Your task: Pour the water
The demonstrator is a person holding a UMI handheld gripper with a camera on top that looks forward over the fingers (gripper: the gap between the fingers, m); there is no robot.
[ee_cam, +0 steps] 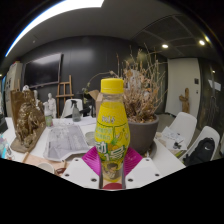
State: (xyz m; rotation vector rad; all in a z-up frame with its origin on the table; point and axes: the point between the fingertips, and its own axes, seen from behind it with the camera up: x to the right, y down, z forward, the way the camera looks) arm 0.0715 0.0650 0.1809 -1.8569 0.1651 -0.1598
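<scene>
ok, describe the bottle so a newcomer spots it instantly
On the white table, right in front of the potted dry plant, a bottle stands between the tongs. Its yellow cap and yellow-green label set it apart from the brown figurines nearby.

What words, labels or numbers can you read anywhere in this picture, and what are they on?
Nothing here reads clearly.
Bottle held between the gripper's pink pads: its yellow-green label carries print, too small and blurred to read.
Papers lying on the table beside the bottle: printed lines, too small to read.
No readable signs on the walls or the dark screen.
</scene>
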